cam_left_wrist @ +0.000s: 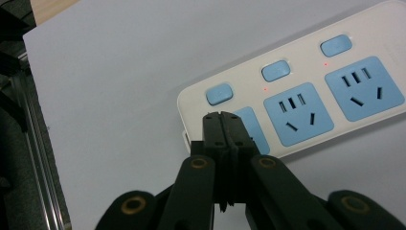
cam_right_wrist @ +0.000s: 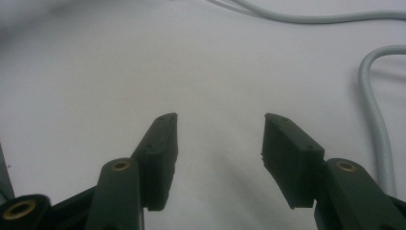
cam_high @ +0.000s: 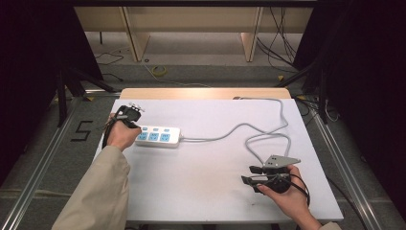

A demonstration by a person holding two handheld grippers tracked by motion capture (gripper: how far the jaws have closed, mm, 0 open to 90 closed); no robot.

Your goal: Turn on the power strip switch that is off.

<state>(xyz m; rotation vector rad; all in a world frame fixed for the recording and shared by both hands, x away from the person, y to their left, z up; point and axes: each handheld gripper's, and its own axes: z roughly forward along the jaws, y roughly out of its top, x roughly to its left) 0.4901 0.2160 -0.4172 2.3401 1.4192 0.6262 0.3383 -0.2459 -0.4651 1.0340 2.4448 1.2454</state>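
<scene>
A pale worktop (cam_high: 210, 158) carries a white power strip (cam_high: 158, 136) at its left side, with three blue sockets and three blue switches. Its grey cable (cam_high: 258, 132) loops toward the right. The left claw (cam_left_wrist: 222, 117) is clenched with nothing between its jaws, its tip over the strip's end socket, hiding part of it. The right claw (cam_right_wrist: 218, 139) is released above bare worktop.
</scene>
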